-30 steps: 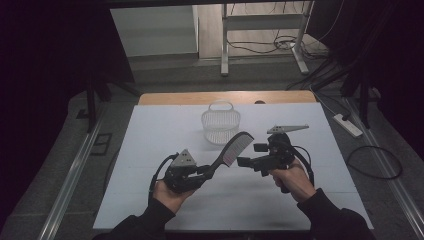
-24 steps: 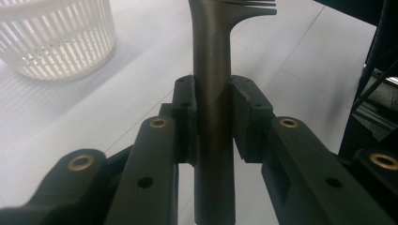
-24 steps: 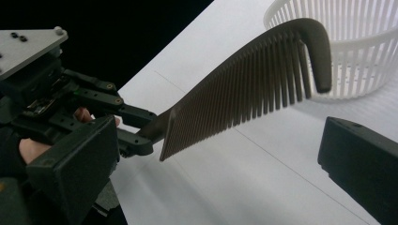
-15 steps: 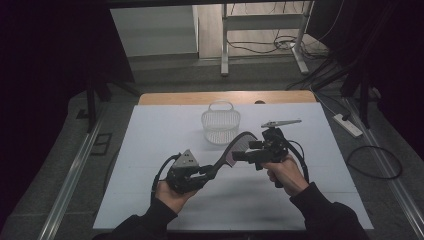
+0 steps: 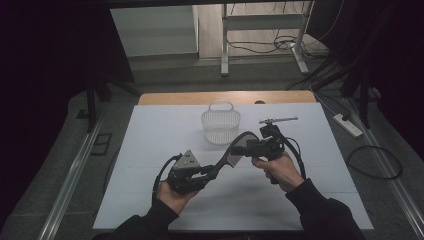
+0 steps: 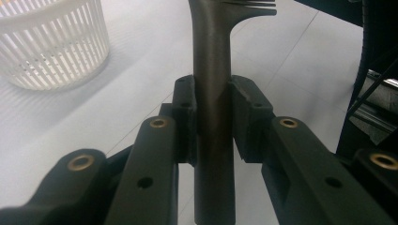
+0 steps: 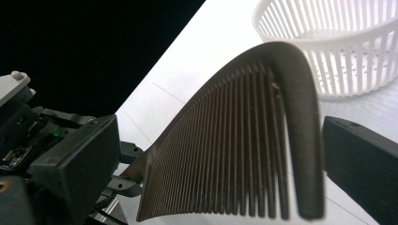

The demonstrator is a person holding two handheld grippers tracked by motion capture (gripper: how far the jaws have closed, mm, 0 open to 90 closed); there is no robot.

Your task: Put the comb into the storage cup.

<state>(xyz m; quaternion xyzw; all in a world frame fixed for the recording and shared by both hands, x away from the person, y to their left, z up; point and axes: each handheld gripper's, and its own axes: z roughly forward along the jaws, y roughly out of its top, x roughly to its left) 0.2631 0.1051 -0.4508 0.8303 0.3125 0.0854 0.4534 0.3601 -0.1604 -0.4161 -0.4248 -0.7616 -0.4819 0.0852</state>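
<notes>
Dark comb [image 5: 236, 151] held up over the near-middle of the white table [image 5: 150, 150], not touching it. In the high view it runs slantwise from the left gripper [image 5: 207, 173] up and right toward the right gripper [image 5: 246, 146], its curved toothed end at the upper right.

Left gripper view: comb handle [image 6: 212, 93] stands straight up between the two black jaws, both pads pressed against its sides; clamped firmly. A sliver of the teeth shows at the top edge. This view shows the grip plainly, where the high view gives only a dark junction.

Right gripper view: the teeth [image 7: 234, 159] fan out close to the camera, the thick curved spine on the right side. One jaw stands left of the comb and one right of it, with a gap showing on each side; the jaws are spread and not pressing on it. The left gripper's body shows behind at lower left.

White slotted basket [image 5: 221, 125] stands on the table beyond the comb, apart from it; seen also in the left gripper view [image 6: 47, 47] and the right gripper view [image 7: 347, 51].

Left hand [image 5: 172, 192] lies palm-up low near the table's near edge, the grey plate on top of its gripper. Right hand [image 5: 277, 170] is raised, fist around its gripper, the gripper pointing left at the comb. Both sleeves are dark.

Open white surface lies left, right and near of the hands. The table's far edge is a wooden strip; floor and cables lie beyond.
</notes>
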